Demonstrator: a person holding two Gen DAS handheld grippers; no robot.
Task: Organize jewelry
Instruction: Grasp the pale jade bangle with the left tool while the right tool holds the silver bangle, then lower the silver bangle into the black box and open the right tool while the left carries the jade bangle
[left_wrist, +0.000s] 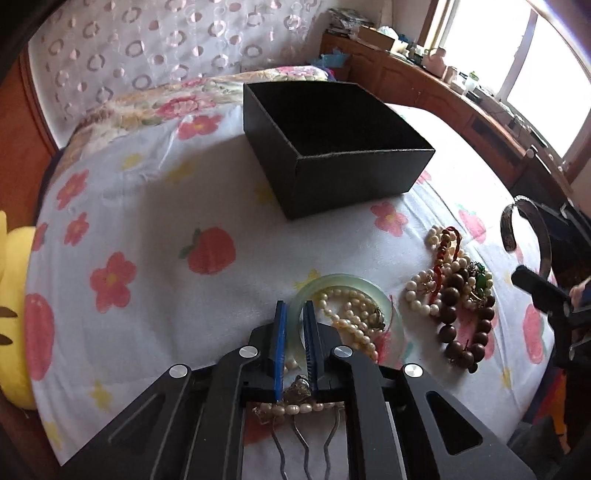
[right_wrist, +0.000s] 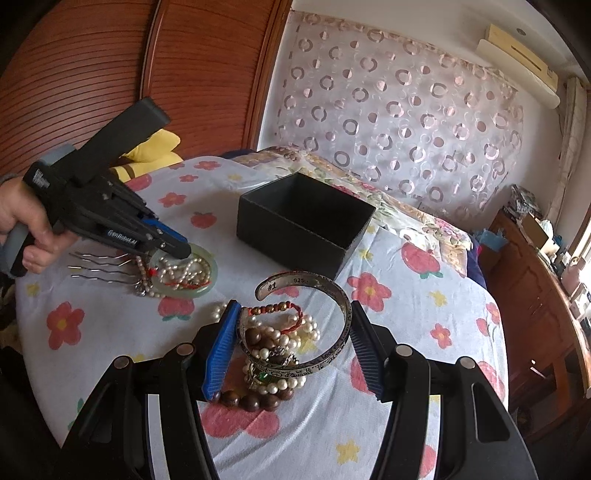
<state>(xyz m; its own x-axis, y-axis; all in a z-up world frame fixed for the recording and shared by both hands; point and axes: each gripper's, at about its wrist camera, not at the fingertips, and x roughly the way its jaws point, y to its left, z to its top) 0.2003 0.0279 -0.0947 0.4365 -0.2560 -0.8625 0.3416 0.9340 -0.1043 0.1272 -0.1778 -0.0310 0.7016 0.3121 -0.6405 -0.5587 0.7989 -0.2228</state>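
An open black box (left_wrist: 332, 147) (right_wrist: 306, 221) stands on the flowered sheet. My left gripper (left_wrist: 296, 308) has its jaws nearly closed around the rim of a pale green jade bangle (left_wrist: 332, 284) (right_wrist: 201, 291) that lies on the sheet with a pearl strand (left_wrist: 354, 321) in it. My right gripper (right_wrist: 291, 314) holds a silver cuff bangle (right_wrist: 332, 354) between its wide-set jaws, above a heap of pearl, red-cord and brown wooden bead bracelets (right_wrist: 273, 354) (left_wrist: 454, 295). The cuff also shows in the left wrist view (left_wrist: 532, 225).
A pearl hair comb with wavy metal prongs (left_wrist: 303, 432) (right_wrist: 103, 266) lies under the left gripper. A yellow plush toy (left_wrist: 11, 302) sits at the bed's left edge. A wooden cabinet (left_wrist: 461, 107) with clutter runs along the right, under a window.
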